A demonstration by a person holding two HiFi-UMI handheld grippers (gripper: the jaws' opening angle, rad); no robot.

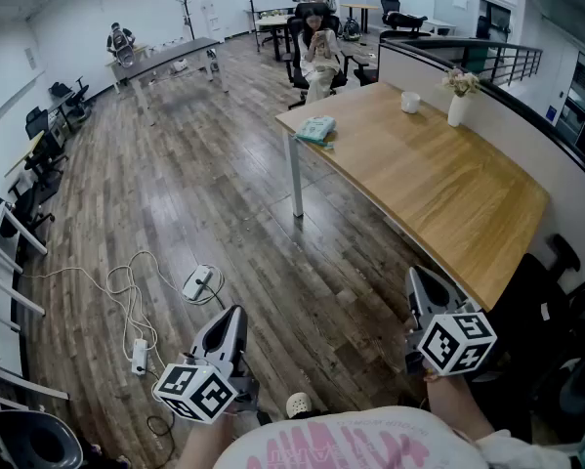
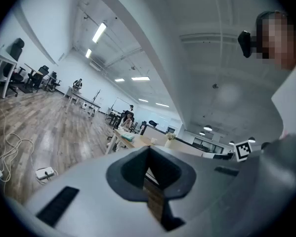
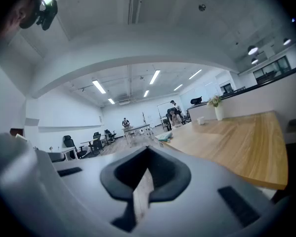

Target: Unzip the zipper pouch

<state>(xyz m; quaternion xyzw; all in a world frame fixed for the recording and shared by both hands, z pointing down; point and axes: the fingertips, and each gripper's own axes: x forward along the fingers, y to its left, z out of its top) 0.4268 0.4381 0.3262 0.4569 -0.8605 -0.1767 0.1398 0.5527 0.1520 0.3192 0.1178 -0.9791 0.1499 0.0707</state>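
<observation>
The left gripper (image 1: pixel 229 319) has its jaws pressed together with nothing between them, as its own view (image 2: pixel 148 153) shows; the right gripper (image 1: pixel 424 281) is likewise closed and empty (image 3: pixel 148 151); both are held low and close to the person's body, pointing roughly level toward the far side of the room.

Just beyond the right gripper lies the near end of a long wooden table (image 1: pixel 438 189), which runs away to the far left; the left gripper hangs over bare wood floor, with a white power strip (image 1: pixel 139 356) and loose cable to its left.

The zipper pouch (image 1: pixel 316 129), judged to be the flat teal thing, lies on the far left corner of the table, close to the edge; it is well apart from both grippers, far ahead and between them, to the right of the left one and to the left of the right one; both gripper views catch it small in the distance (image 2: pixel 128 137) (image 3: pixel 164 136); its long axis and the zipper's side are too small to tell.

A white cup (image 1: pixel 410 102) and a vase of flowers (image 1: pixel 457 108) stand further right along the far edge.

The right gripper looks somewhat nearer by way of the table; the task has not begun; the person must first walk the table's length.
</observation>
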